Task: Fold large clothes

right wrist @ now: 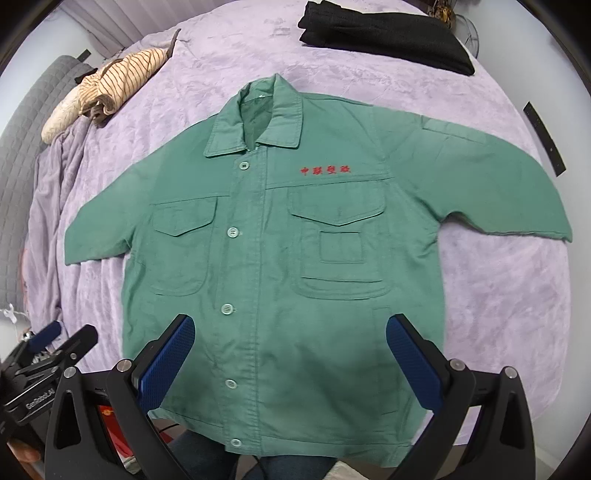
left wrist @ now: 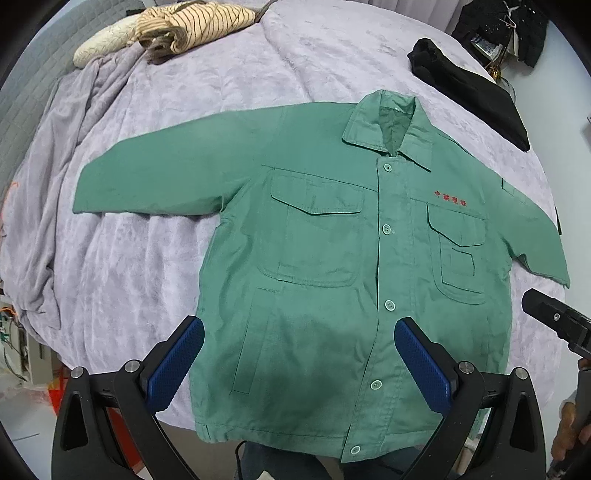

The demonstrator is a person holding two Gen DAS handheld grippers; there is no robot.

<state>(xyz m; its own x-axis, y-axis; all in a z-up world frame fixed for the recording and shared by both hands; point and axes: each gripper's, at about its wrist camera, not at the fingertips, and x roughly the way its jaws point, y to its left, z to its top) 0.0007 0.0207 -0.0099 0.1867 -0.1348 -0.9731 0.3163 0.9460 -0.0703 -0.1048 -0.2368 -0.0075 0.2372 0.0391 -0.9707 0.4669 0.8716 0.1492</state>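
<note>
A green button-up work jacket (left wrist: 325, 266) (right wrist: 280, 258) lies flat and face up on a lilac bedspread (left wrist: 207, 92), both sleeves spread sideways, collar away from me, red lettering on one chest. My left gripper (left wrist: 299, 332) hovers open above the jacket's lower left part, its blue pads (left wrist: 177, 365) wide apart with nothing between them. My right gripper (right wrist: 290, 330) hovers open over the lower middle of the jacket, also holding nothing. The right gripper's black body (left wrist: 554, 321) shows at the right edge of the left wrist view.
A striped beige garment (left wrist: 195, 26) and a cream bundle (left wrist: 99, 40) lie at the far left of the bed. A folded black garment (left wrist: 469, 88) sits at the far right. The bedspread (right wrist: 498, 295) hangs over the near edge. A hand (left wrist: 569, 428) holds the right gripper's handle.
</note>
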